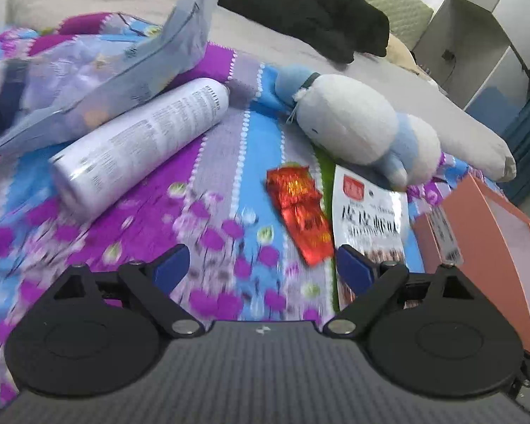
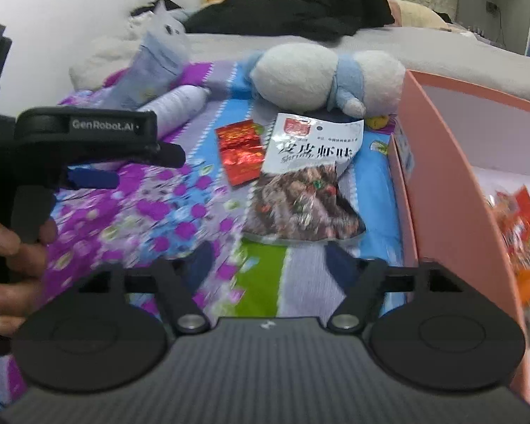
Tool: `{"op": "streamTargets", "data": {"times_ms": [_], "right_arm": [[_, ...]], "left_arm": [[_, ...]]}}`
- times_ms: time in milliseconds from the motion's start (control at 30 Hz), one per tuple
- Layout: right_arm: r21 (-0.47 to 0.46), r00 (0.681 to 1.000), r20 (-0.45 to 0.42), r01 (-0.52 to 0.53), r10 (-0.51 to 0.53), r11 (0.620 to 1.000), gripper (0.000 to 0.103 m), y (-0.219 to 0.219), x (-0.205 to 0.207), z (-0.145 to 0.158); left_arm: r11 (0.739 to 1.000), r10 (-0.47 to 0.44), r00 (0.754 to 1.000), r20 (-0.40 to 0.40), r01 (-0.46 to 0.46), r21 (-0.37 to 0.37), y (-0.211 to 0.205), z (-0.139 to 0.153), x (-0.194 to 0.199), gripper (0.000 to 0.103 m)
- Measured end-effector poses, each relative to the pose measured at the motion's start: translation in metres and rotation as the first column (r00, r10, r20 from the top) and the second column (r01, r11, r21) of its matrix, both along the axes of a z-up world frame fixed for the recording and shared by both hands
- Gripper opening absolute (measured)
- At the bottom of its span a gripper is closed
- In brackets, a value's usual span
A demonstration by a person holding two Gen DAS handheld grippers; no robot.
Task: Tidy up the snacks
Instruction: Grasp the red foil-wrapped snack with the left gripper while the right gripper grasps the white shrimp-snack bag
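On the flowered bedspread lie a red foil packet [image 1: 296, 208] [image 2: 242, 152] and a white shrimp-flavour snack bag [image 1: 369, 212] [image 2: 307, 183], side by side. My left gripper [image 1: 263, 265] hovers open over the cloth, the red packet just ahead of its right finger. My right gripper [image 2: 270, 261] is open too, with nothing between its fingers and the shrimp bag's lower edge just ahead of it. A pink box [image 1: 484, 226] [image 2: 441, 176] stands to the right with an orange-red snack pack [image 2: 519, 233] inside. The left gripper [image 2: 141, 166] shows at the left of the right wrist view, held by a hand [image 2: 10, 247].
A white printed tube [image 1: 141, 145] [image 2: 180, 106] and a pale blue pouch [image 1: 116, 70] [image 2: 155, 67] lie at the back left. A white and blue plush toy [image 1: 353, 123] [image 2: 300, 74] rests behind the snacks. Black clothing [image 1: 300, 7] is heaped further back.
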State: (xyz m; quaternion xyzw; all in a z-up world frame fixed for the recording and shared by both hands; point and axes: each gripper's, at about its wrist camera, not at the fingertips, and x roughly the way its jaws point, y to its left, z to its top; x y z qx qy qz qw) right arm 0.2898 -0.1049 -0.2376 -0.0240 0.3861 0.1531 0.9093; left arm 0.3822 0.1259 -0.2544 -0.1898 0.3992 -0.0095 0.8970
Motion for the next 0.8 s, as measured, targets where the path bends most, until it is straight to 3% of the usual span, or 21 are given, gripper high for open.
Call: {"op": "streamTargets", "data": {"times_ms": [267, 400, 600, 800], "right_arm": [[-0.066, 0.999, -0.048, 0.002, -0.005, 0.998, 0.085, 0.017, 0.056, -0.009], [-0.135, 0.997, -0.072, 0.001, -0.011, 0.991, 0.085, 0.024, 0.077, -0.018], [-0.141, 0.985, -0.163, 0.034, -0.058, 0.989, 0.085, 0.022, 0.094, -0.035], [-0.146, 0.989, -0.147, -0.014, -0.008, 0.989, 0.088, 0.025, 0.093, -0.045]], "left_arm": [[0.999, -0.032, 0.998, -0.063, 0.029, -0.043, -0.001, -0.019, 0.069, 0.091], [0.997, -0.050, 0.994, -0.099, 0.043, -0.066, -0.008, -0.027, 0.092, 0.083], [0.998, -0.069, 0.993, -0.097, 0.067, -0.019, -0.025, -0.032, 0.113, 0.075], [0.997, -0.046, 0.994, -0.100, 0.052, 0.058, -0.037, -0.035, 0.128, 0.066]]}}
